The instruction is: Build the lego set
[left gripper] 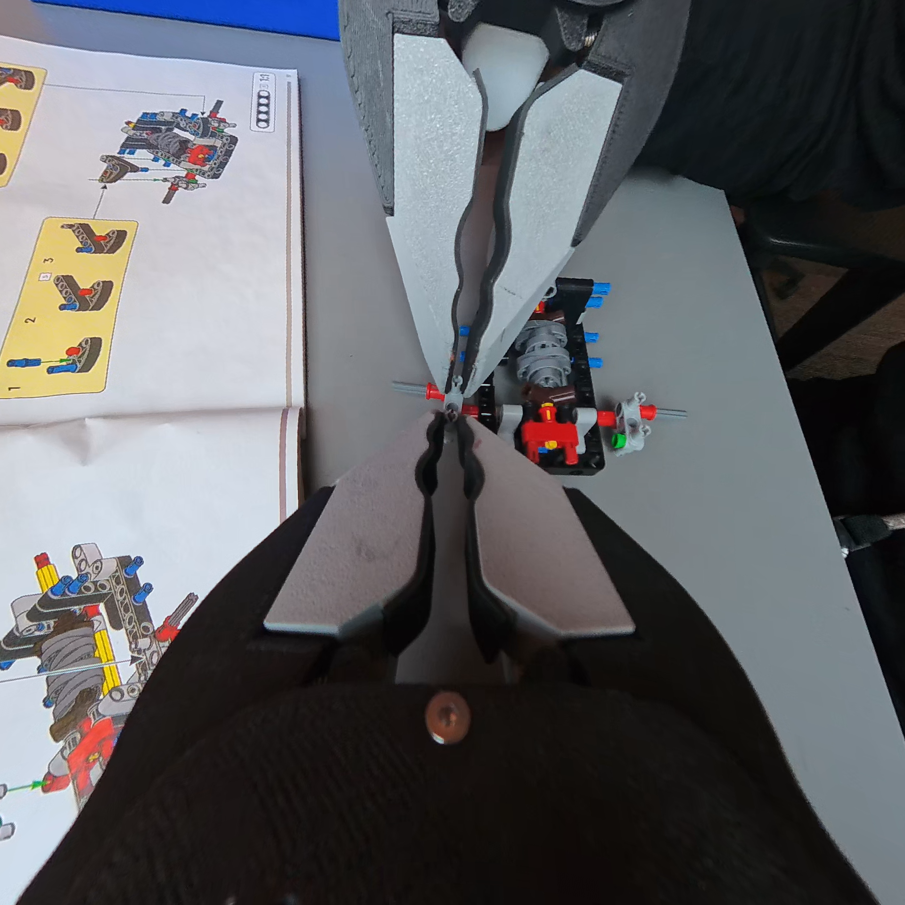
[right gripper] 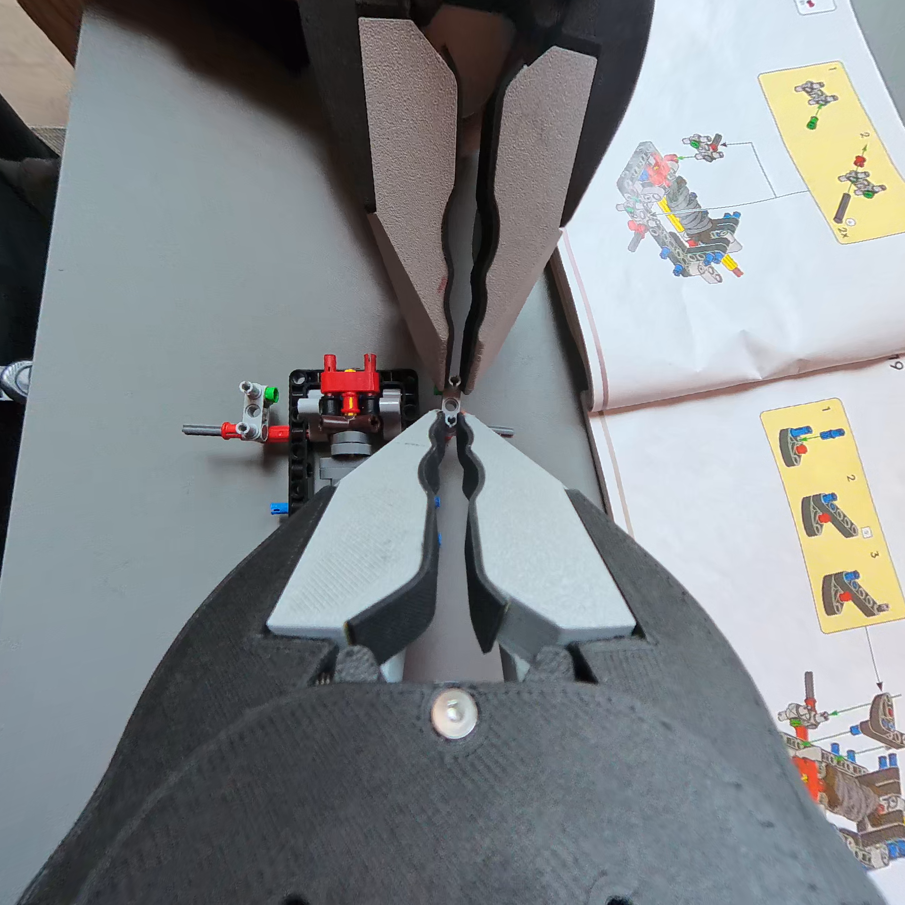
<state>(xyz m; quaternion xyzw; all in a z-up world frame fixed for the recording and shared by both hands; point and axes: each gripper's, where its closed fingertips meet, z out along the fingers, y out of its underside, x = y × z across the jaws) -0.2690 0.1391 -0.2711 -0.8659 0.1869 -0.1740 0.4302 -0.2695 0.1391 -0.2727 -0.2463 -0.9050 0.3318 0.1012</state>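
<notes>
Both my left tongs (left gripper: 450, 420) and right tongs (right gripper: 449, 422) pinch one small light-grey plastic connector piece (left gripper: 453, 402) between them, just beside the black-framed lego assembly (left gripper: 553, 392) on the grey tabletop (left gripper: 710, 538). It looks light, rigid and slippery; I judge its flat ends the safest hold.
</notes>
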